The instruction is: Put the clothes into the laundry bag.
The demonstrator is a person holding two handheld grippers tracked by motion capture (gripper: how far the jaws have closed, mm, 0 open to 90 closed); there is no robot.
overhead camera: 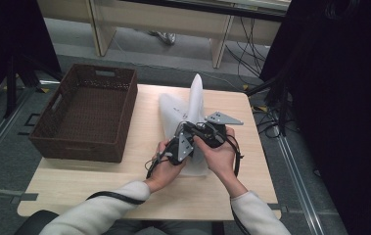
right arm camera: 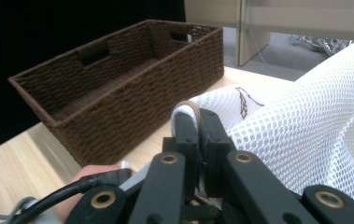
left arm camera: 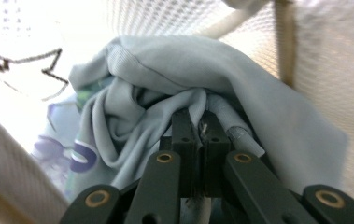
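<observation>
Near the middle of the wooden table (overhead camera: pixel 144 193), a white mesh bag (overhead camera: pixel 193 105) is seen from the high view, lying flat at its base with one part drawn up into a point. The bag's near end is hidden there behind the two hands and the crowded black gripper bodies, so that neither pair of jaws can be made out from above, nor what is pinched. The left gripper (overhead camera: pixel 180 147) is seen just left of the right gripper (overhead camera: pixel 212 133), the two almost touching over the bag's near edge. What the high view conceals is supplied by the gripper views. Along the left gripper (left arm camera: pixel 198 128), the jaws are seen closed on a fold of a pale grey-blue garment (left arm camera: pixel 165 88), which is bunched inside the mesh; the mesh is blown out by glare, and the dark print at the upper left cannot be read. Along the right gripper (right arm camera: pixel 197 122), the jaws are seen clamped on the bag's white mesh (right arm camera: pixel 315 107) at a tan-edged hem, the garment being out of sight there. A brown woven basket (right arm camera: pixel 118 88) is shown close beside that gripper, its far corner cut off by the frame; from above it is seen standing on the table's left side (overhead camera: pixel 87 110), apart from the bag.
</observation>
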